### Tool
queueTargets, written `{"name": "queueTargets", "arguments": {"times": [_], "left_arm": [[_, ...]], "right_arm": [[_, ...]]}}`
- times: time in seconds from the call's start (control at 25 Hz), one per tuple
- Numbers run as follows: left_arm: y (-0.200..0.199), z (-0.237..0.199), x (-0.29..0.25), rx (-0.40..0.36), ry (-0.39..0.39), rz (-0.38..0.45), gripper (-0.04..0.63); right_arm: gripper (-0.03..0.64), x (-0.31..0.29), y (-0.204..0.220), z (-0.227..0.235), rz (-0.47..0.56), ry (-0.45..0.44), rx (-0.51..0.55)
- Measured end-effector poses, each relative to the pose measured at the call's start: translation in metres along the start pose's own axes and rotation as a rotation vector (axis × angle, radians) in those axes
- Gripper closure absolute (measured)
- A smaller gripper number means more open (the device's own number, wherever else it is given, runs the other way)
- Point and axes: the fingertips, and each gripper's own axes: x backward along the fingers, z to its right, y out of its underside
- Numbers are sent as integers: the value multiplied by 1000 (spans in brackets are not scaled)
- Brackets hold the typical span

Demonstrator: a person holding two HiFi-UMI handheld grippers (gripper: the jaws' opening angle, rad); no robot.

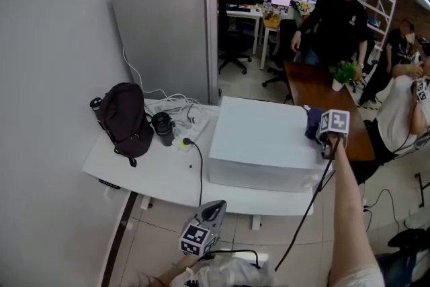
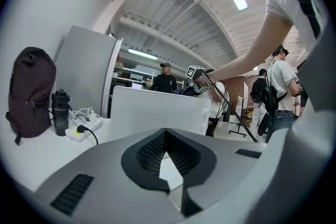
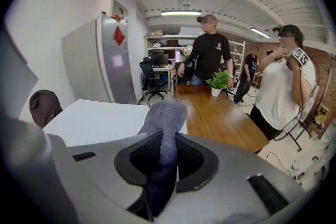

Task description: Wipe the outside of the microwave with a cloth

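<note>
The white microwave [image 1: 259, 138] sits on the white desk [image 1: 154, 171], near the middle of the head view, with its broad flat top facing up. The right gripper [image 1: 330, 139] is at the microwave's 3 o'clock edge, at the end of an outstretched bare arm. Its jaws are clamped on a dark blue cloth [image 1: 312, 124], which sits right at the top's right rim. In the right gripper view the cloth [image 3: 165, 113] runs up between the gripper's [image 3: 164, 138] ribbed pads and stands out past them. There the microwave [image 3: 105, 120] top spreads toward 9 o'clock of the cloth, and whether the cloth presses on it cannot be told. The left gripper [image 1: 216, 206] hangs low at the microwave's 6 to 7 o'clock, off the desk's front edge and well apart from the microwave. In the left gripper view its [image 2: 166, 134] jaws meet at the tips with nothing between them, and the microwave [image 2: 157, 113] front stands ahead at 12 o'clock. At the microwave's 9 o'clock on the desk are a dark backpack [image 1: 124, 117], a black bottle [image 1: 163, 128] and a power strip [image 1: 181, 141]. A grey refrigerator [image 1: 168, 37] stands at 11 o'clock, and a wooden table [image 1: 316, 87] with a potted plant [image 1: 344, 74] is at 1 o'clock.
</note>
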Motion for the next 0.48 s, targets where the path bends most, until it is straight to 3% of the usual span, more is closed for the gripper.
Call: {"name": "queueTargets", "arguments": {"times": [0.12, 0.24, 0.48], "left_arm": [[2, 14, -3, -1, 27, -7, 609], [-1, 28, -5, -6, 44, 0, 609], [-5, 48, 3, 6, 31, 19, 609]], "right_arm": [[537, 10, 13, 17, 11, 1, -39], [538, 29, 8, 4, 88, -48, -46], [538, 120, 32, -71, 314, -318, -70]]}}
